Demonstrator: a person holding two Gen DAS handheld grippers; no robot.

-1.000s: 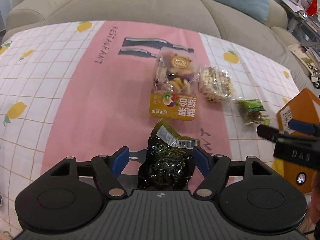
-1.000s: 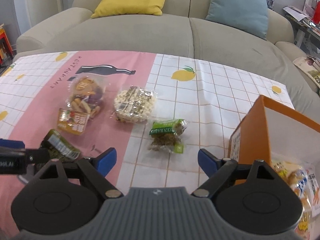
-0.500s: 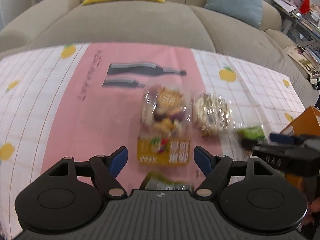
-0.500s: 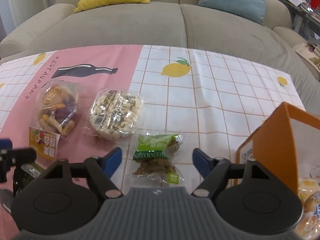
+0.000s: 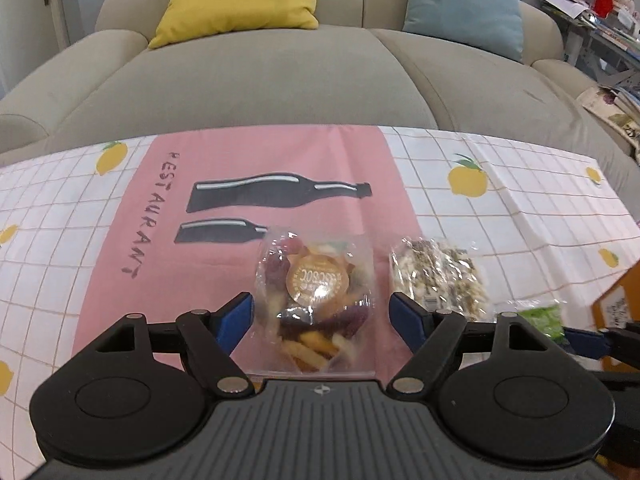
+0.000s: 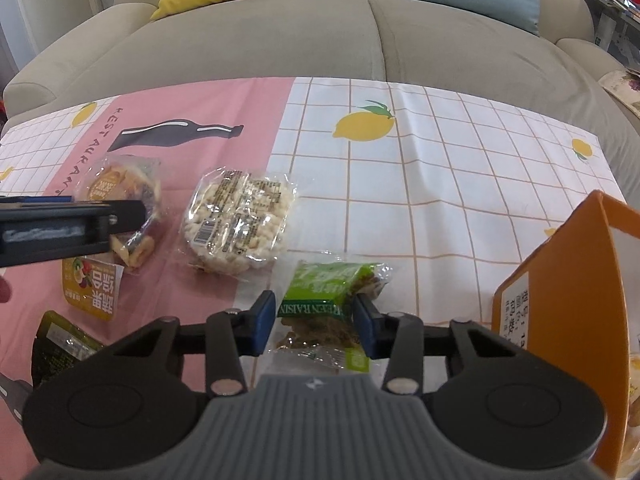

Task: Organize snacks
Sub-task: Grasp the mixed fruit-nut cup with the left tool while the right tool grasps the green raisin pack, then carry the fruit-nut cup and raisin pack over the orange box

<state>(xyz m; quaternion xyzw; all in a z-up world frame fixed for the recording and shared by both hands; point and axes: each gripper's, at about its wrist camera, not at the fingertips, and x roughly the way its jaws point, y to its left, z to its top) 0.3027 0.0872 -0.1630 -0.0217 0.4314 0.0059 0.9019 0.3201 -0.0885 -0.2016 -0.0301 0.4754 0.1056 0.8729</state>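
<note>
Closing right hand-held gripper, raisin packet between

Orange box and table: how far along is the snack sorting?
Done: the orange box already holds some packets. In hand: the right gripper is closing around the green raisin pack; the left gripper, open, straddles the mixed chips bag. Left: the puffed rice cake pack and the dark green packet.
</note>
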